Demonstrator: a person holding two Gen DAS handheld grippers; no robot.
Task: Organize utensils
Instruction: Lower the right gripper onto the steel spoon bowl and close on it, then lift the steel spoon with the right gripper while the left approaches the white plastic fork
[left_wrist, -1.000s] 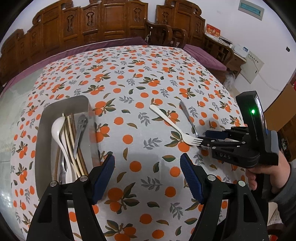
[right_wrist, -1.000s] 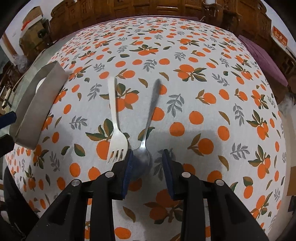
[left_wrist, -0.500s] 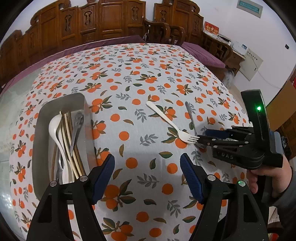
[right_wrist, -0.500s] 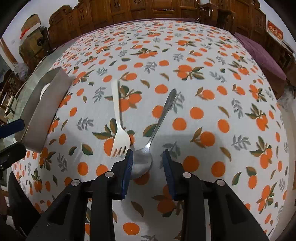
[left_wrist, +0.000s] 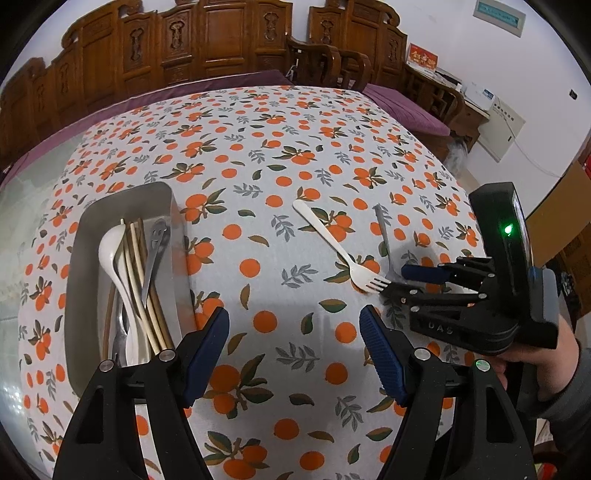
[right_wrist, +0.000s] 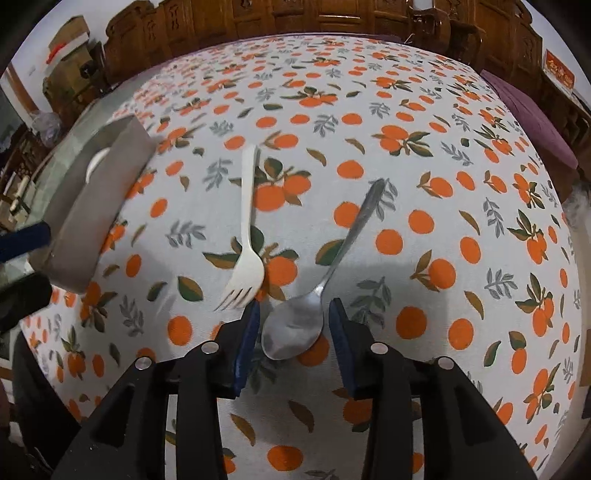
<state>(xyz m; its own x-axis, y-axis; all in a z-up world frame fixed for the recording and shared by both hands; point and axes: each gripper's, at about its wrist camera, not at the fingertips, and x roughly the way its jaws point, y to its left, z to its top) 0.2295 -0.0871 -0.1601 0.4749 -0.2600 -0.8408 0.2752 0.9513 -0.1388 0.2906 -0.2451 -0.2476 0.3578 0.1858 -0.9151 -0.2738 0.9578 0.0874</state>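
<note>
Right wrist view: right claw (right_wrist: 291, 325) straddles the spoon (right_wrist: 295, 328) bowl, jaws apart, not yet gripping; placement suits a pinch. Spoon lies on the counter (right_wrist: 369, 110) beside the fork (right_wrist: 245, 236); left claw (left_wrist: 293, 354) gapes empty near the tray (left_wrist: 85, 229).

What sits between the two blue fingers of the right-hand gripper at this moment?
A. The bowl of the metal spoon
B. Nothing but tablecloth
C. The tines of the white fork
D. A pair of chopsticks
A: in the right wrist view the bowl of the metal spoon lies between the fingers of the right gripper, with a gap on each side, while the white fork lies just outside the left finger.
</note>
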